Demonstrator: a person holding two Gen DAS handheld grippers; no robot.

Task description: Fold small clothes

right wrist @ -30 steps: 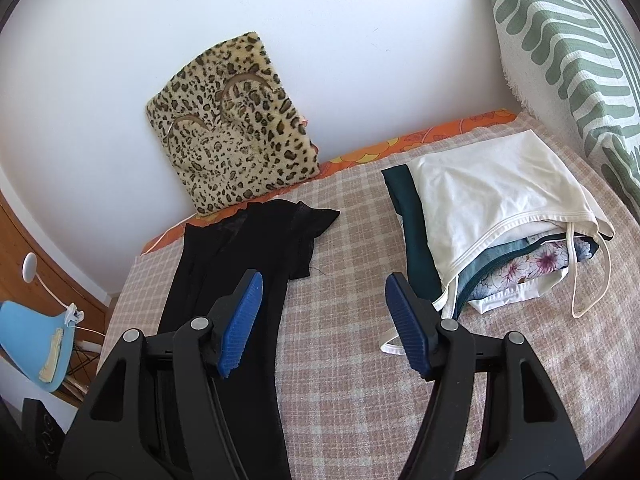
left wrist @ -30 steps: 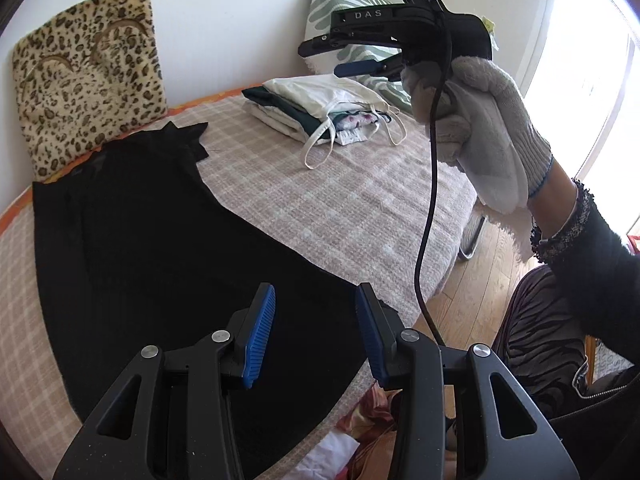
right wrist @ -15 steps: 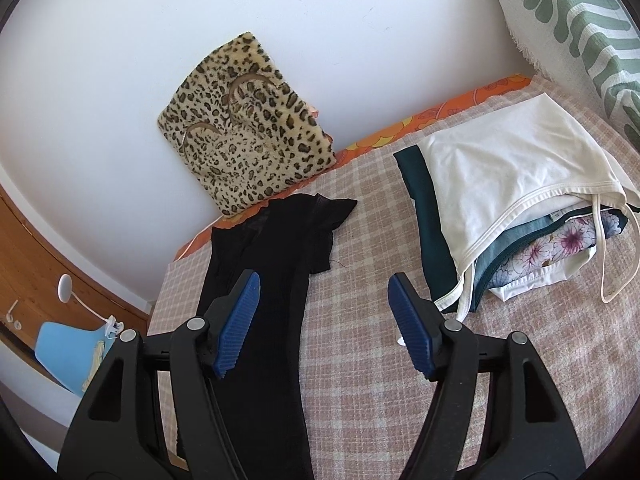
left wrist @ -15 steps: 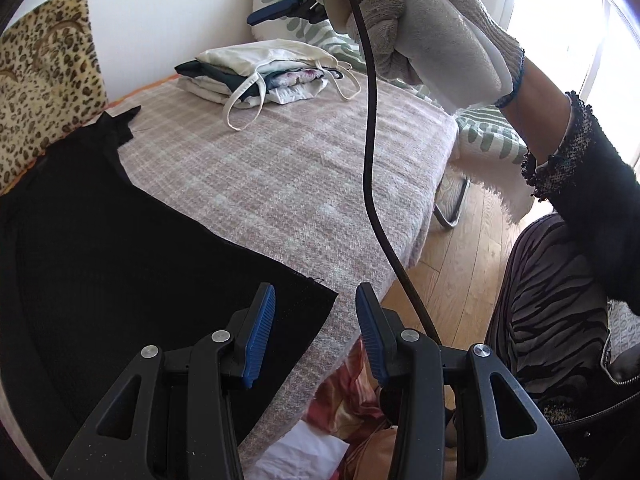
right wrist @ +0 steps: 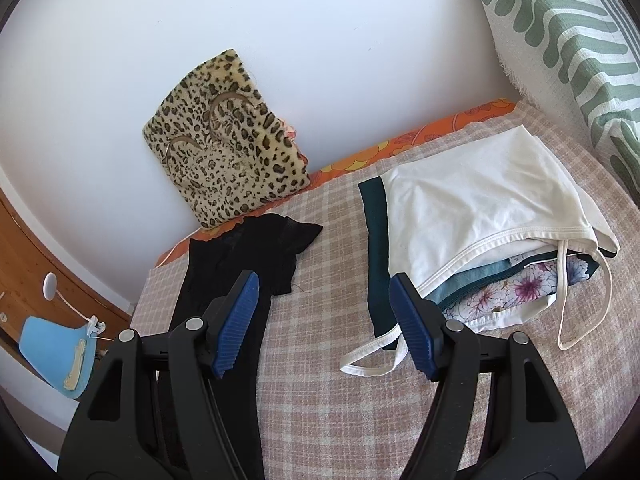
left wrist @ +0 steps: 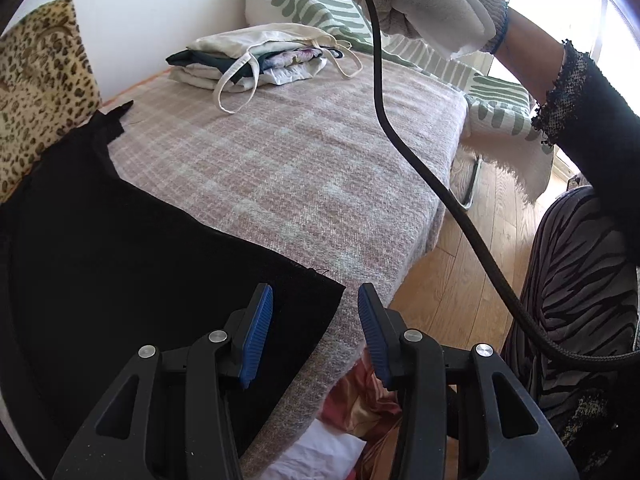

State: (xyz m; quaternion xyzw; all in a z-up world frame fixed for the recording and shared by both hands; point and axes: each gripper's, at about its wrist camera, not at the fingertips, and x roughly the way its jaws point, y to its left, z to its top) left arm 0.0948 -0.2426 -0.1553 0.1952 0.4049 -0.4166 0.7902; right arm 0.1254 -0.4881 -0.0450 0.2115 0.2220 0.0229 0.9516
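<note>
Black garment spread flat on the bed, both grippers released.

The black garment (left wrist: pixel 120 248) lies smooth on the checked bed (left wrist: pixel 304 168), its corner under the left gripper (left wrist: pixel 314 334); the right gripper (right wrist: pixel 324 326) hovers wide apart beside the folded pile (right wrist: pixel 472 232).

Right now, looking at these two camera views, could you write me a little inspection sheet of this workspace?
Surface: checked blanket over a bed.
Job's things: black garment spread flat; folded clothes pile topped by a white camisole, straps trailing.
Clutter: leopard-print cushion against the wall; green striped pillow.
Grippers: left gripper open above the garment's corner; right gripper open, raised in a gloved hand.
Cables: black cable hanging from the right gripper.
Surroundings: white wall, wooden floor, blue chair.
</note>
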